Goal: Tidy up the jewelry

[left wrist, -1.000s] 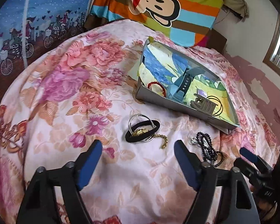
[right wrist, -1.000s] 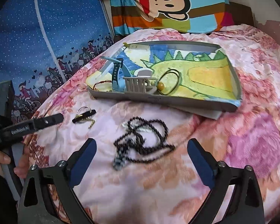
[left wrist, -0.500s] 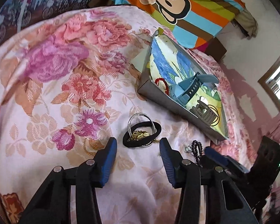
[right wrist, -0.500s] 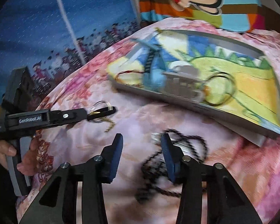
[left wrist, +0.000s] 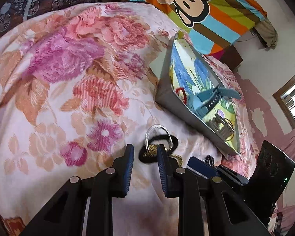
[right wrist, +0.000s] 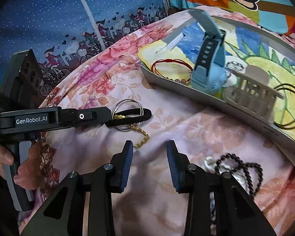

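While my left gripper [left wrist: 144, 157] noses half-open fingers into the tangled black hair tie [right wrist: 136, 116], silver hoops [left wrist: 157, 132] and gold chain [right wrist: 141, 137] on the bed | risk: snagging all three | right gripper [right wrist: 149, 157] open, empty, tray [right wrist: 206, 96] close by.

Floral bedspread [left wrist: 72, 82], striped monkey blanket [left wrist: 206, 5], peeling pink wall [left wrist: 265, 90], daylit window [left wrist: 293, 102].

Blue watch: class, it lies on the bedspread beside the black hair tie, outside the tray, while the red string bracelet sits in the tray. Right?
Not quite. The blue watch stands inside the tray, next to the red string bracelet. The black hair tie is the one on the bedspread. The right wrist view shows it.
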Demonstrator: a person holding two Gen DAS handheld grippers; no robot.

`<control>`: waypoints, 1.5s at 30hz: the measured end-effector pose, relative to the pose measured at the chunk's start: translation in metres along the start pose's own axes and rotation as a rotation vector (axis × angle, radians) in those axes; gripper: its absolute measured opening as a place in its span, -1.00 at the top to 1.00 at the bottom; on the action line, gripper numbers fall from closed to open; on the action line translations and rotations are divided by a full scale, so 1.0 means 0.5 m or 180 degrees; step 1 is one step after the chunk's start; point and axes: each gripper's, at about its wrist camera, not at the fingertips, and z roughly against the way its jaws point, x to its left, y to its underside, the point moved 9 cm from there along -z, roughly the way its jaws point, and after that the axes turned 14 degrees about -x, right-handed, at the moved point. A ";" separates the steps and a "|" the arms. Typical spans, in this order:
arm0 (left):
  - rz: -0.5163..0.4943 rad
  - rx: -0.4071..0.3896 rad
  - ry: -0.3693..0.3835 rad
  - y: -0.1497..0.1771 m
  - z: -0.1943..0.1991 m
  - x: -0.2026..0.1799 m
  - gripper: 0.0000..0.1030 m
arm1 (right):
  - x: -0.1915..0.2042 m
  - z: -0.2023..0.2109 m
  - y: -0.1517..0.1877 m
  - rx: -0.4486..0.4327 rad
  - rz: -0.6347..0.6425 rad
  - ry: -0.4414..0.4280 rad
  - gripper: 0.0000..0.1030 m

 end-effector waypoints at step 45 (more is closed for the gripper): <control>-0.0743 -0.0127 0.0244 -0.071 0.062 -0.157 0.95 | -0.078 0.227 -0.073 -0.0960 -0.0004 0.0781 0.96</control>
